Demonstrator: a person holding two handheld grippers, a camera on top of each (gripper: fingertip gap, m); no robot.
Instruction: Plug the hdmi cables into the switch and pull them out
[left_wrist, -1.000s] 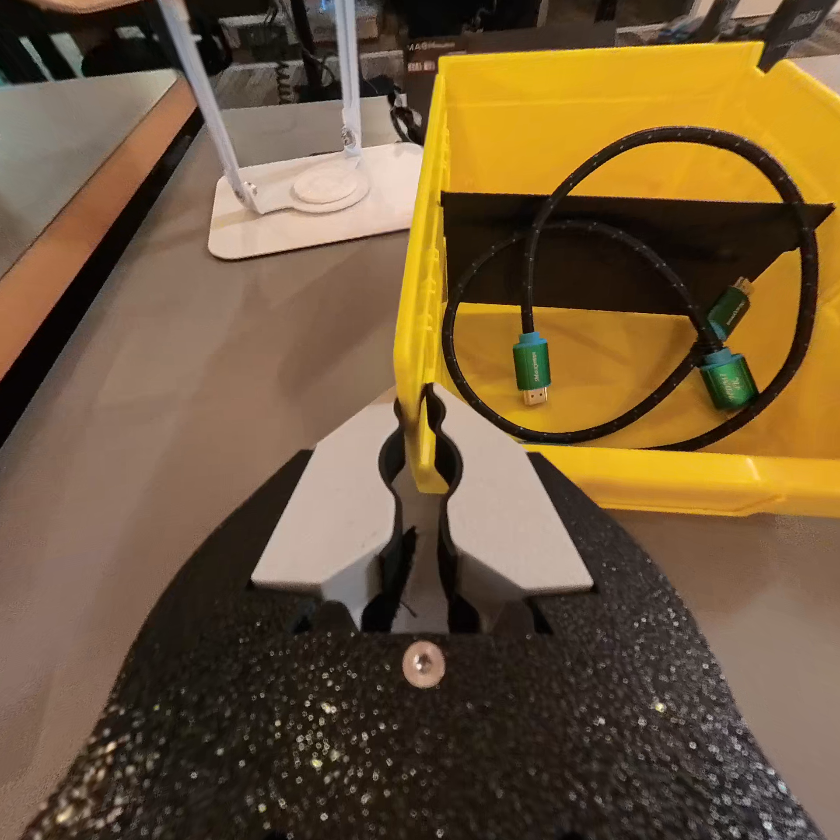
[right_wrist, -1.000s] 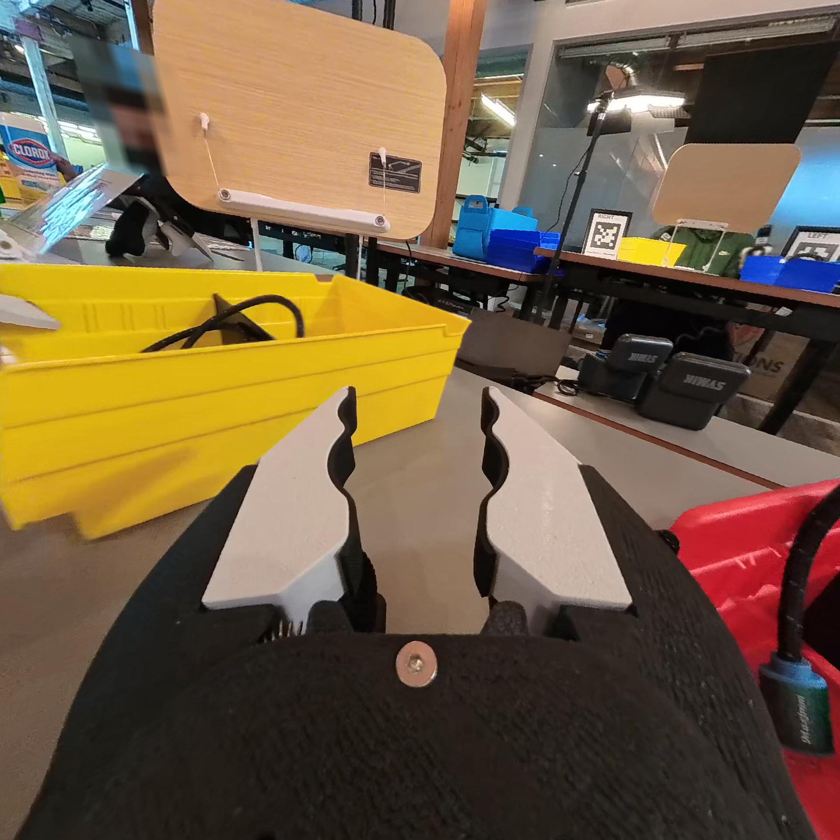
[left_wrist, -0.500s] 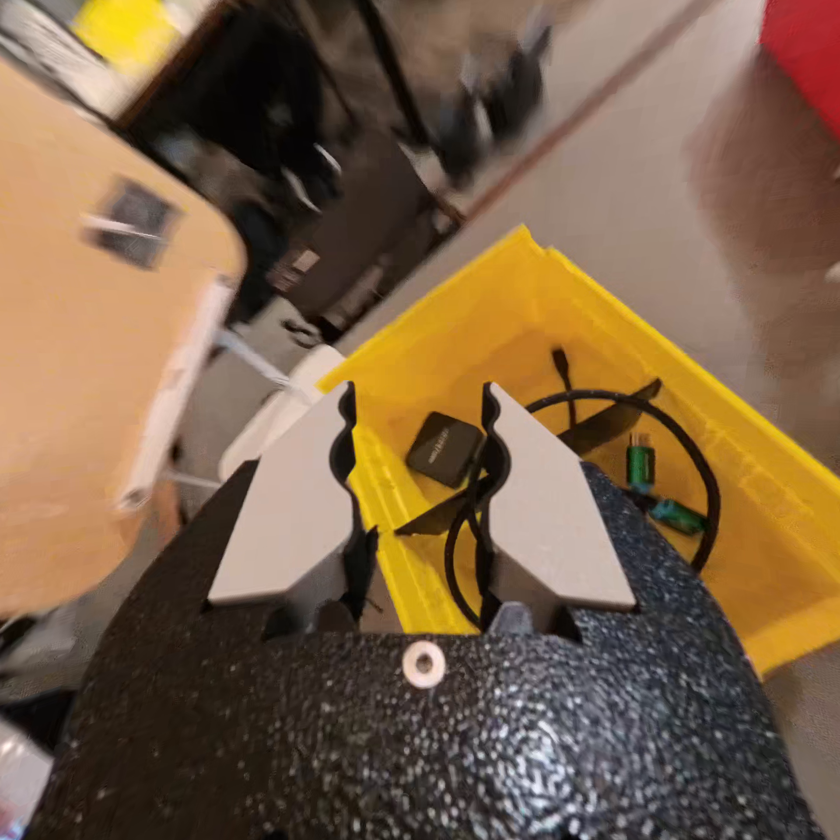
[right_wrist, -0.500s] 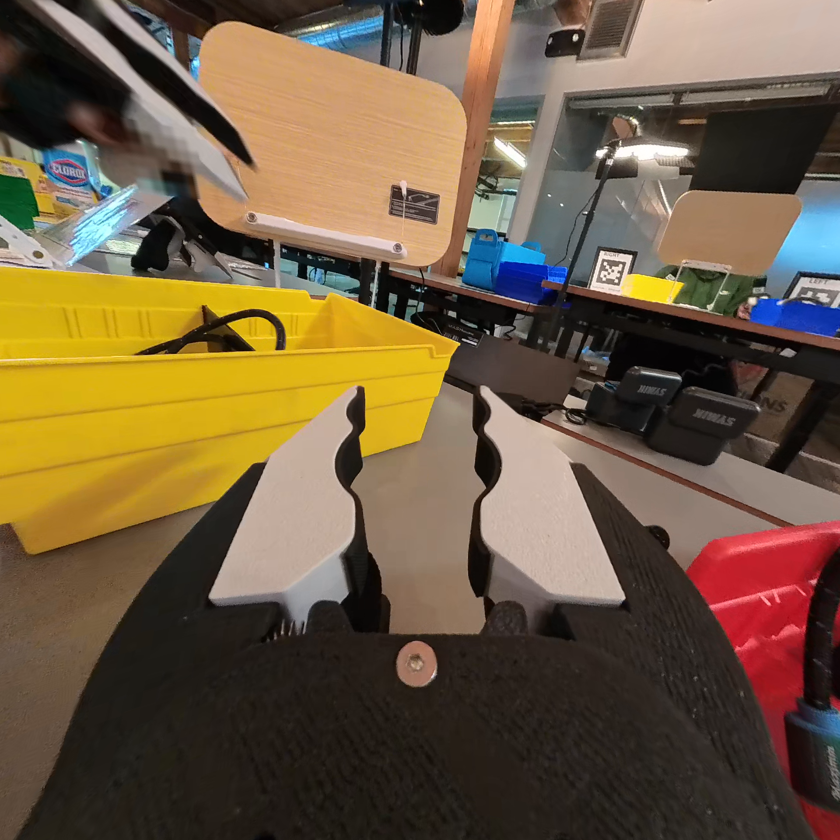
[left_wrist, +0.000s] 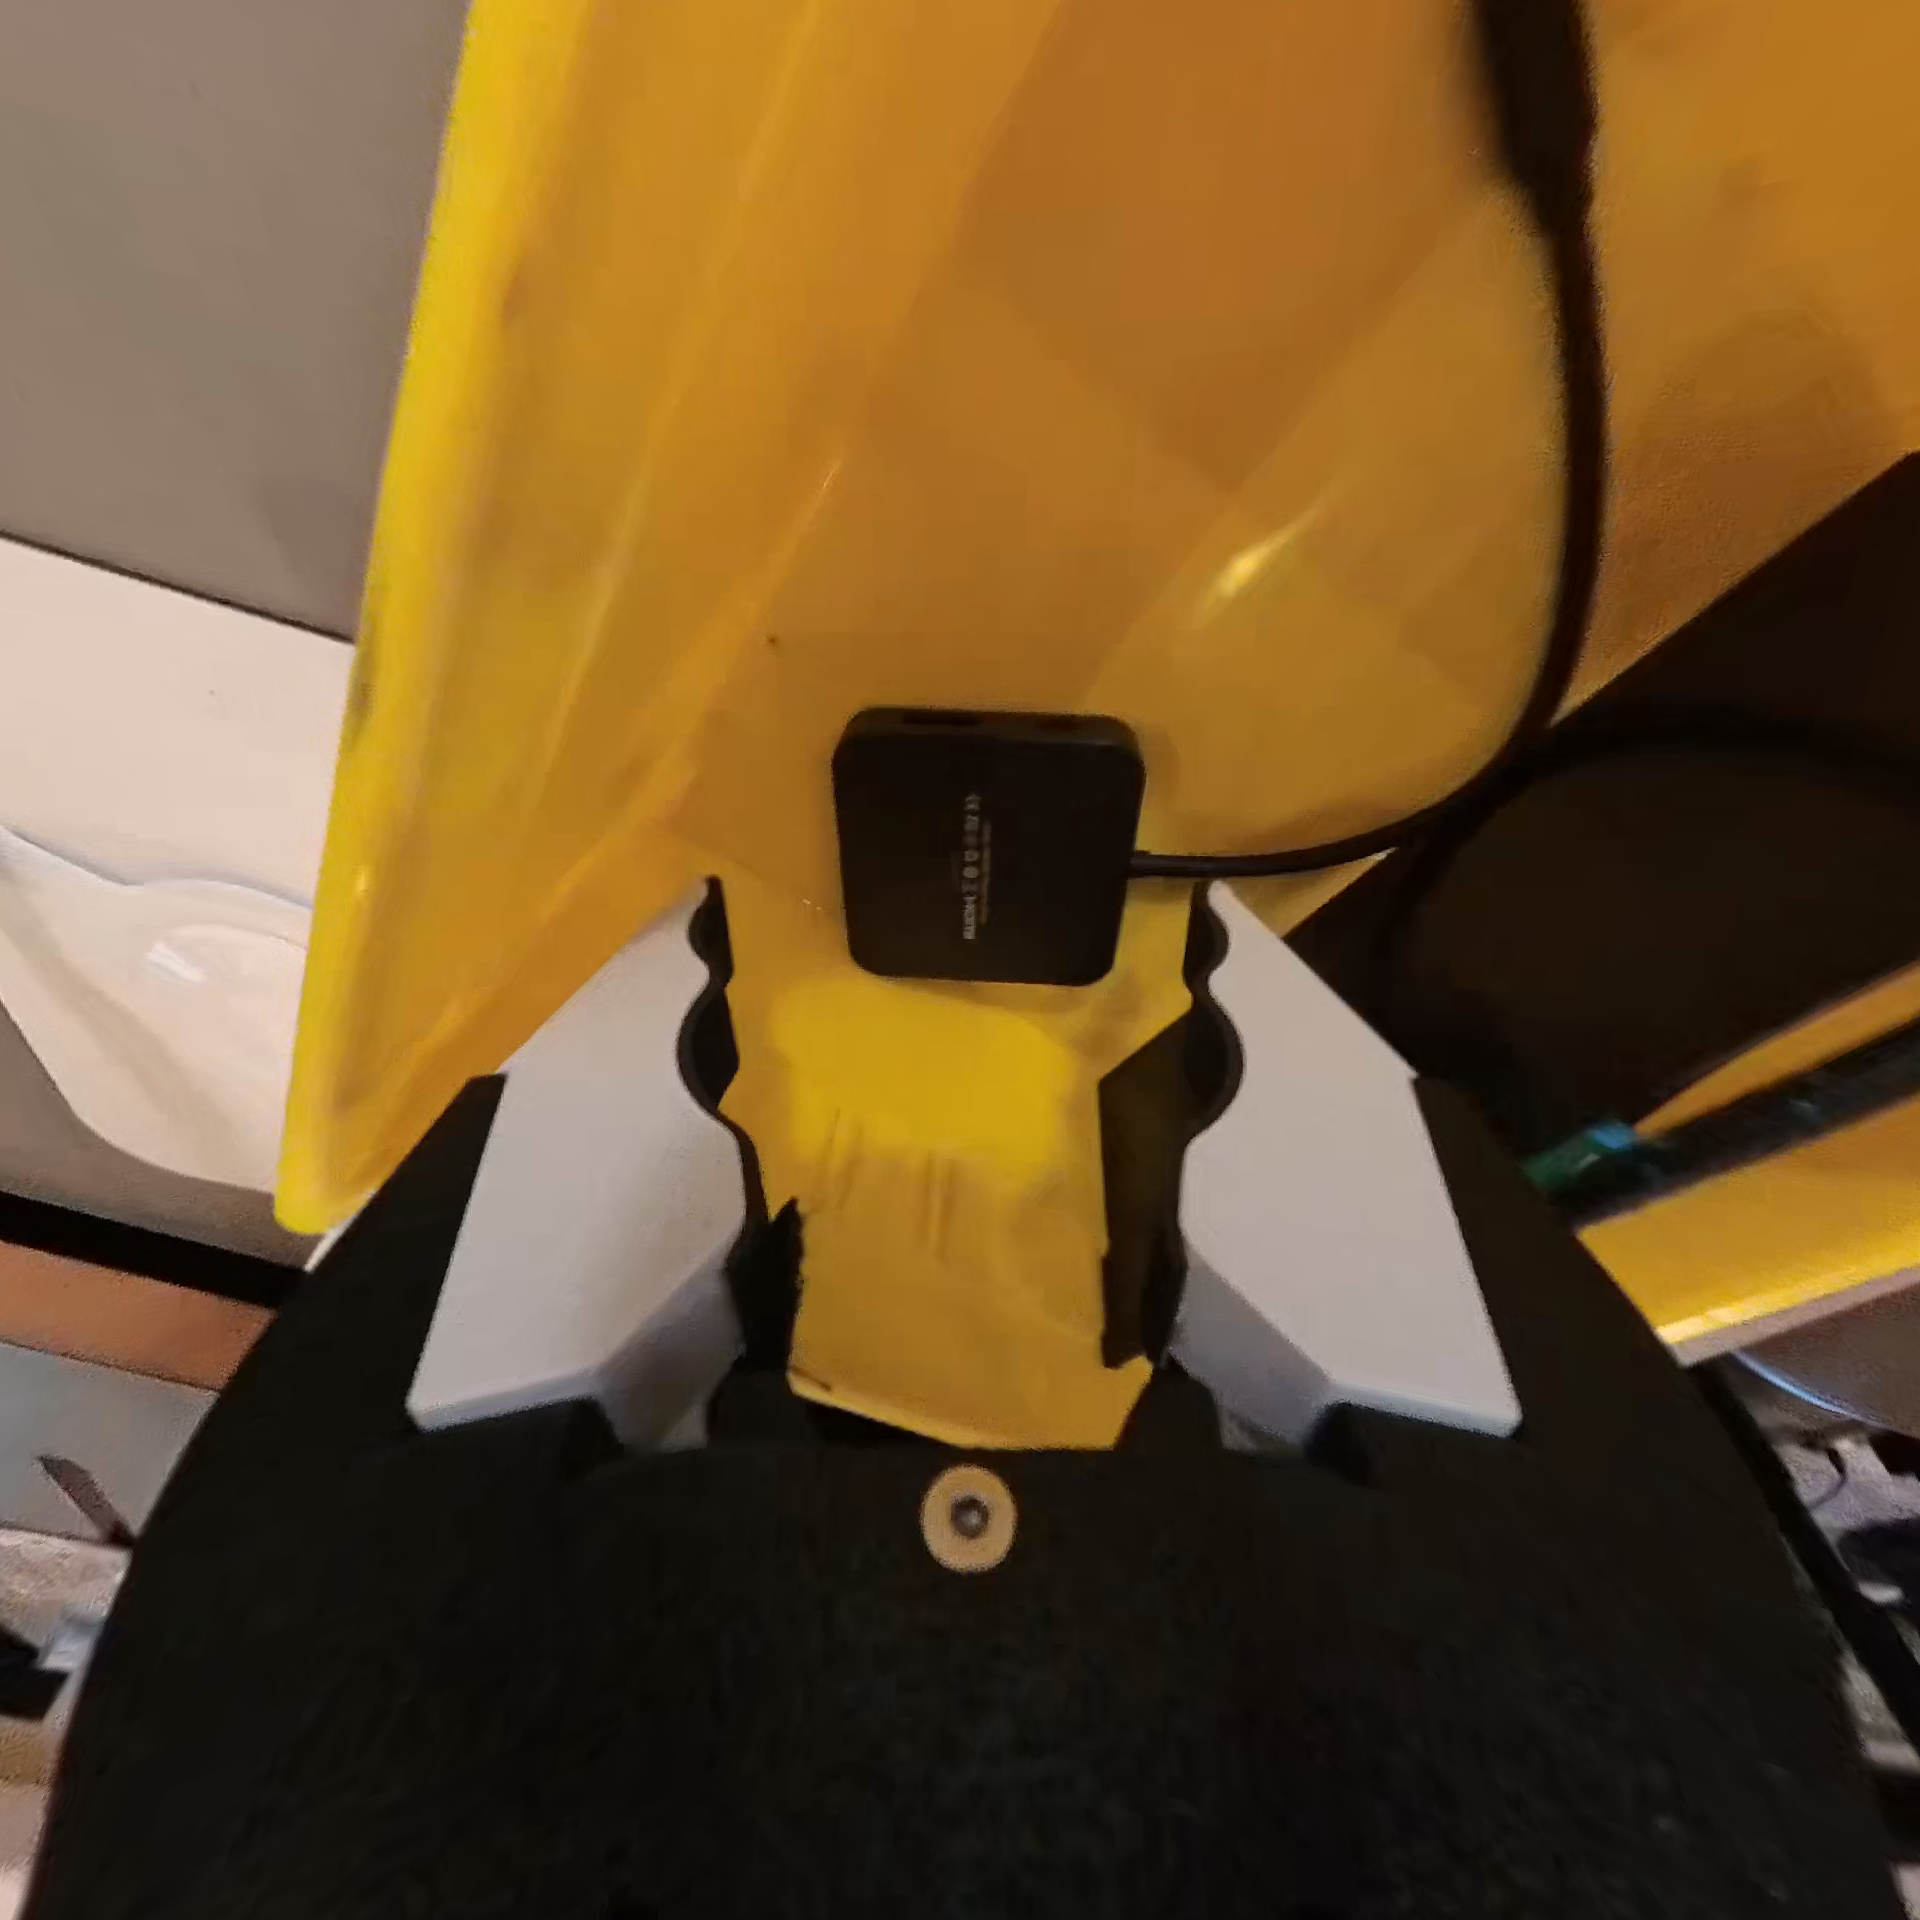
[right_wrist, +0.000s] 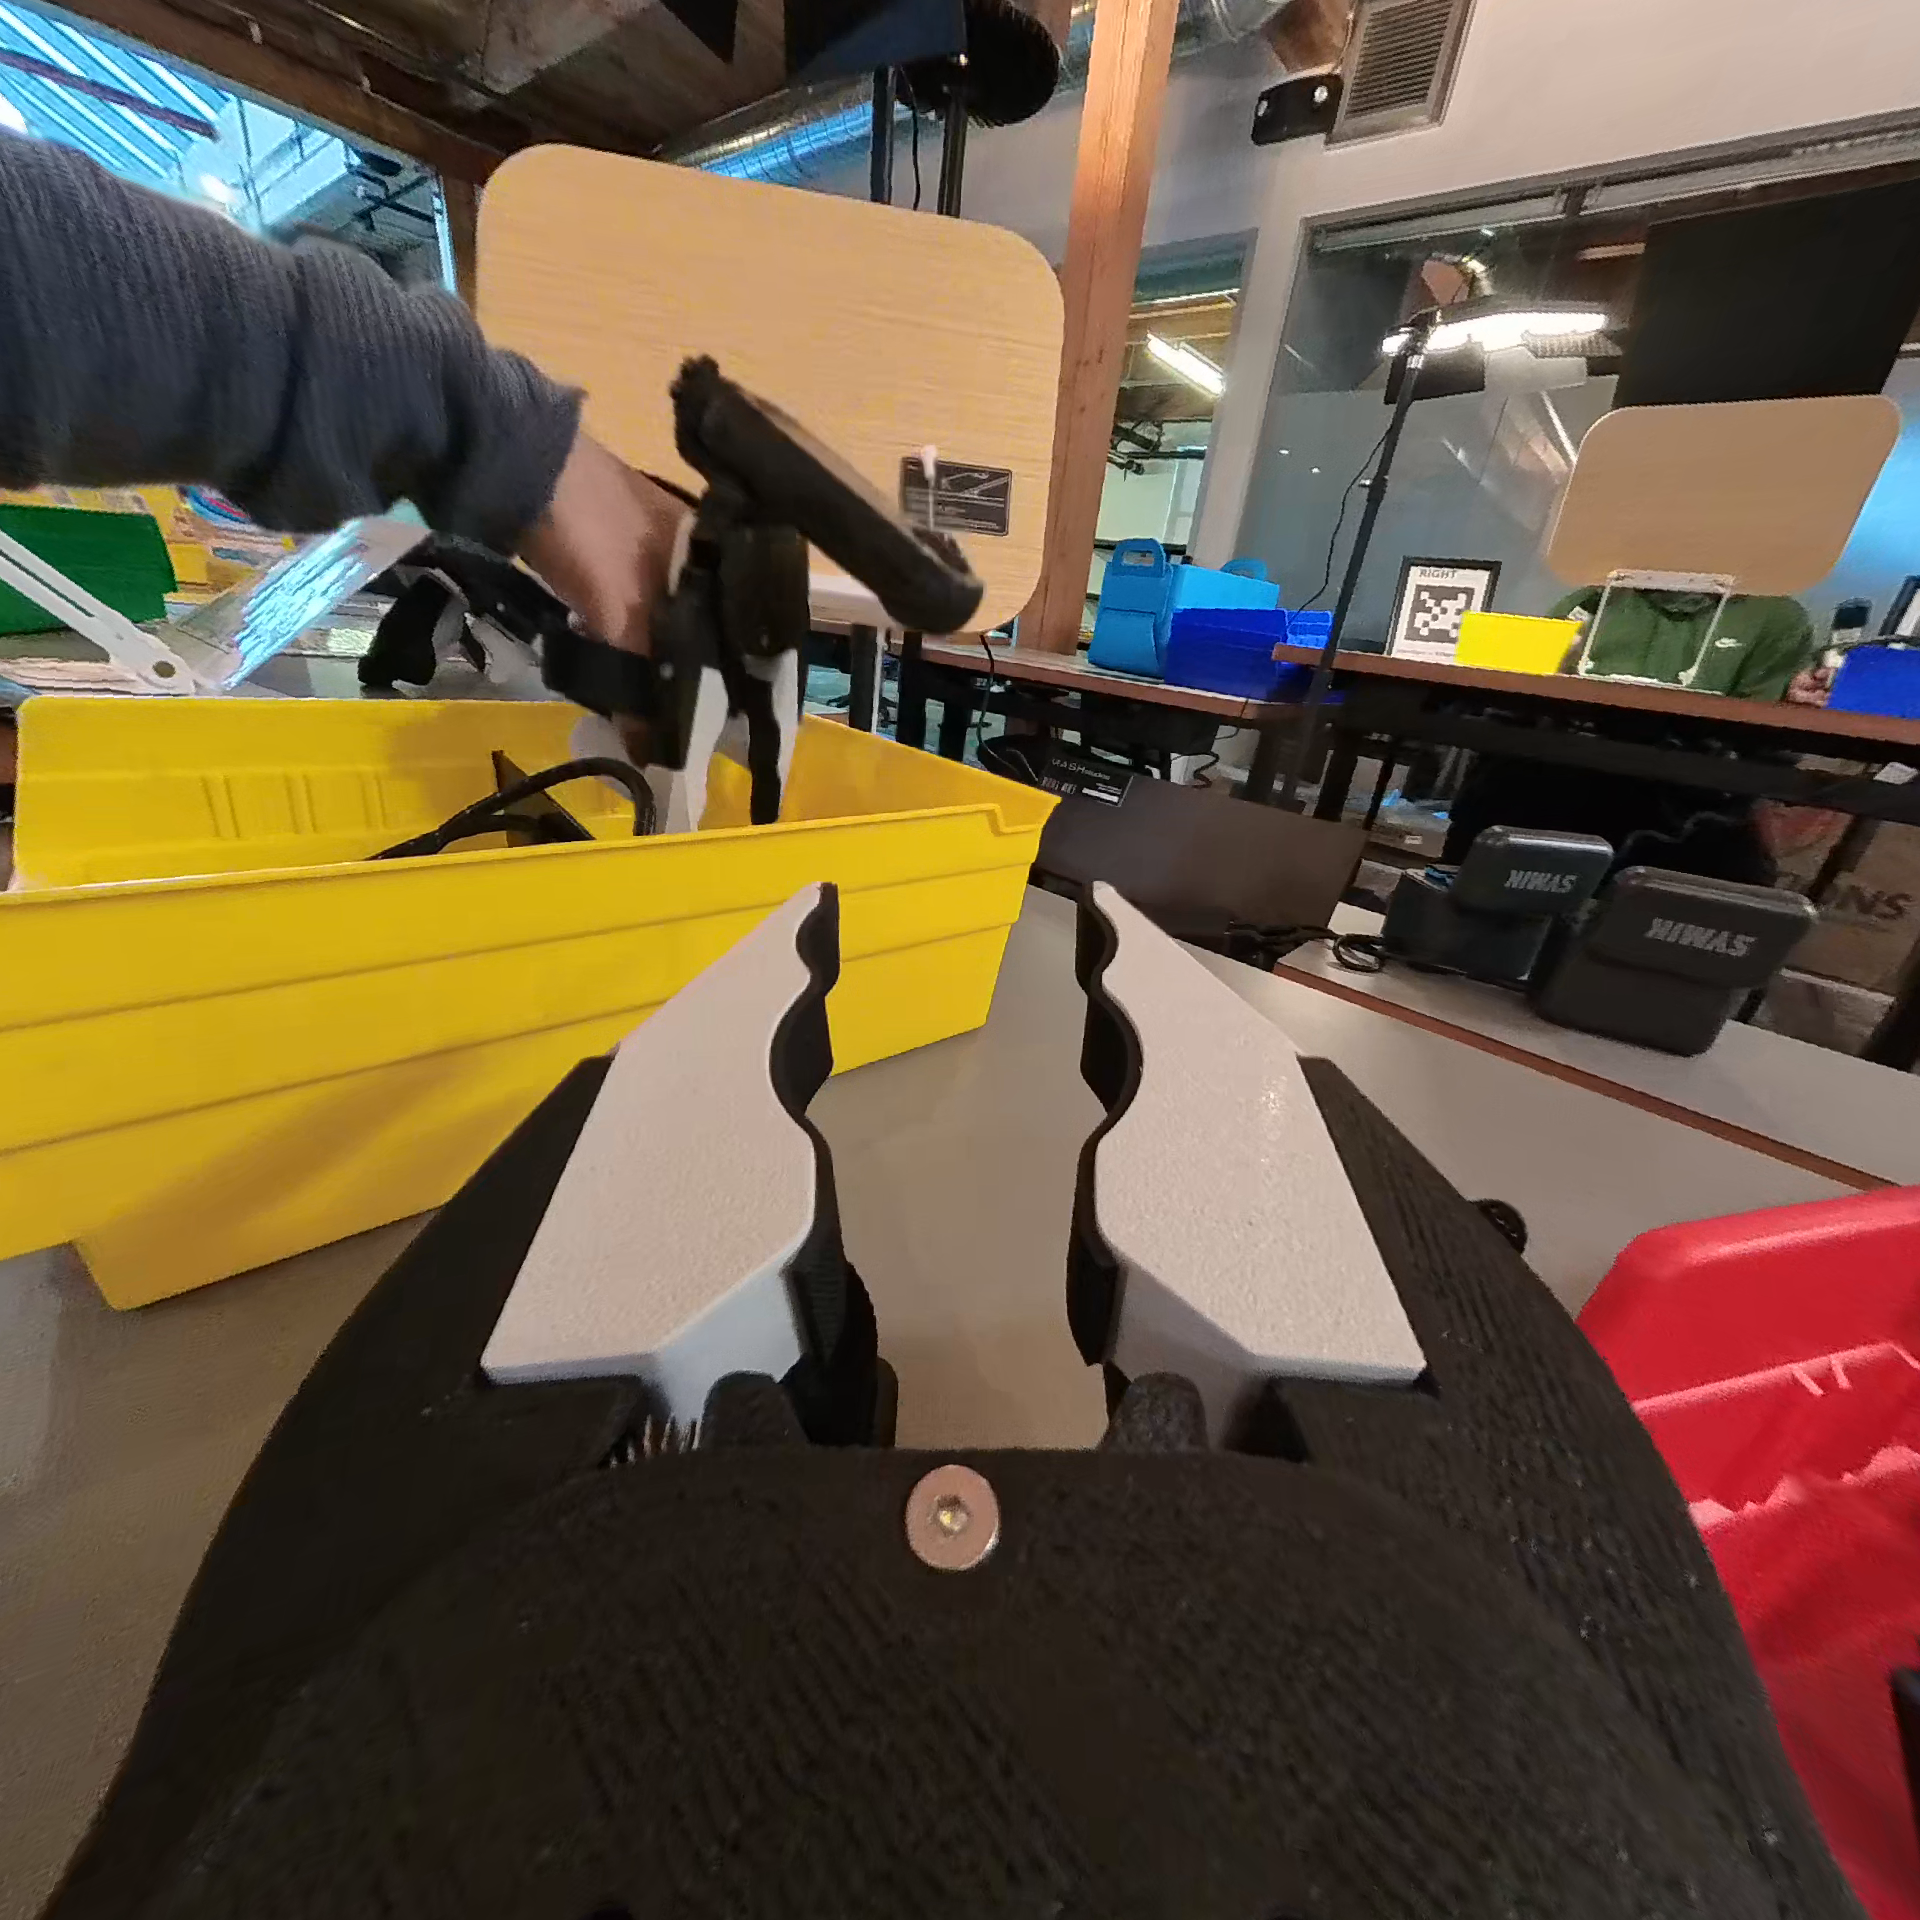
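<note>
Yellow plastic fills the left wrist view: the bin (left_wrist: 935, 416) lies under the left gripper (left_wrist: 961, 914), whose jaws are spread wide. Just ahead of the fingertips, between their lines, the black square switch (left_wrist: 987, 844) lies flat on the bin floor. Neither finger (left_wrist: 603, 1143) touches it, and the gap is a little wider than the switch. A thin black lead (left_wrist: 1278, 858) leaves the switch's right side and runs toward a black divider (left_wrist: 1662, 914). A thicker black cable (left_wrist: 1569, 416) crosses the upper right of the bin. Past the divider, at the right edge, a green plug (left_wrist: 1579, 1158) of that cable shows, blurred. The view is soft with motion, so the height of the tips above the floor cannot be told.

In the right wrist view the left gripper (right_wrist: 727, 769) reaches down into the bin (right_wrist: 520, 997) from above, held by a hand (right_wrist: 613, 561) in a dark sleeve (right_wrist: 229, 353); its tips are below the rim and hidden. A loop of cable (right_wrist: 561, 795) rises over the rim beside it.

The right gripper (right_wrist: 956, 935) is low over the grey table (right_wrist: 956, 1195), well apart from the bin, jaws parted and holding nothing. A red bin (right_wrist: 1787, 1403) sits just to its right.
</note>
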